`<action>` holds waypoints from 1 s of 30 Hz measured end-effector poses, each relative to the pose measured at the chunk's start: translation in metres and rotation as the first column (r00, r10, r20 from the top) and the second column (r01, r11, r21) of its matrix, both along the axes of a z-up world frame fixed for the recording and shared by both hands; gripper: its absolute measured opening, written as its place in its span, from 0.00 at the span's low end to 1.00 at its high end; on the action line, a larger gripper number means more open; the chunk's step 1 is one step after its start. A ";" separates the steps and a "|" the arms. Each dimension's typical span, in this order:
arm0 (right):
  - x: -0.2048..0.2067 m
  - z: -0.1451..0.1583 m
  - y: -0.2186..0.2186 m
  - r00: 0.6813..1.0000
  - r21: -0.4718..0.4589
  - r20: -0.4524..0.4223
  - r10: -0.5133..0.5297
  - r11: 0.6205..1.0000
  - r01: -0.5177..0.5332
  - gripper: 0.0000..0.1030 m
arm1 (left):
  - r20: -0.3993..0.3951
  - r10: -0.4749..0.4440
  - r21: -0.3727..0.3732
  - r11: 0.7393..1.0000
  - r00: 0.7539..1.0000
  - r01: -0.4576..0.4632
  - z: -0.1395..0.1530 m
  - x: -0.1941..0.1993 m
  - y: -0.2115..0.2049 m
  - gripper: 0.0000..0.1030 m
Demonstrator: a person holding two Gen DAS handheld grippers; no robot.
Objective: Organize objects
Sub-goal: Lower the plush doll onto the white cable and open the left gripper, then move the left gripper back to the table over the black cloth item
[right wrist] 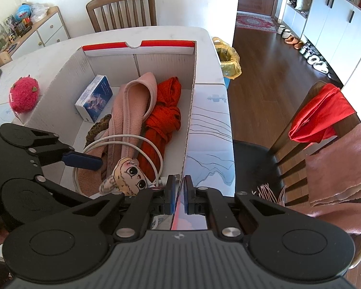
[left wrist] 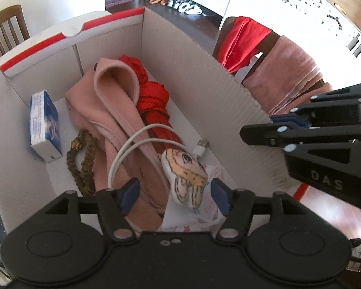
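My left gripper (left wrist: pixel 174 196) spread over box (right wrist: pixel 60 77); right gripper (right wrist: pixel 179 193) pinching box wall. White table (right wrist: pixel 175 33), wood floor (right wrist: pixel 257 77), chairs.

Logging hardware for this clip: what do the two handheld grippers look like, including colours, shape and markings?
Both are matte black plastic with two round discs at the base, angular linkage arms, silver pivot screws and dark blue finger pads. The right gripper bears raised letters "DAS" on its side and a ribbed grey top plate. The left gripper shows no lettering. No cables or sleeves are visible.
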State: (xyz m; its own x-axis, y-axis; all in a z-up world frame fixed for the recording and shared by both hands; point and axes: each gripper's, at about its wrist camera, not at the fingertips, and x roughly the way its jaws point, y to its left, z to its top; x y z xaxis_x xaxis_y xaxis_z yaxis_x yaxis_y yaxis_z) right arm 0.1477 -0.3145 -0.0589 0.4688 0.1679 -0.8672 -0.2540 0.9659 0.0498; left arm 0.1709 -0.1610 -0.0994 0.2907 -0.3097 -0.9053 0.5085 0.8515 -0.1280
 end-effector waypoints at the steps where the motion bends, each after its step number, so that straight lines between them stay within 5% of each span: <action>1: 0.000 0.000 0.000 1.000 -0.001 -0.001 -0.001 1.000 0.001 0.06 | 0.007 0.003 -0.002 1.000 1.000 -0.003 0.002 -0.001 0.001 0.69; 17: 0.001 0.000 0.003 1.000 -0.013 -0.007 -0.016 1.000 0.016 0.06 | 0.135 0.043 -0.063 0.997 0.990 -0.034 0.051 -0.027 0.020 0.81; 30: 0.002 -0.001 0.006 1.000 -0.030 -0.007 -0.011 0.999 0.011 0.06 | 0.175 0.205 -0.140 0.973 0.963 -0.181 0.076 -0.046 0.076 0.93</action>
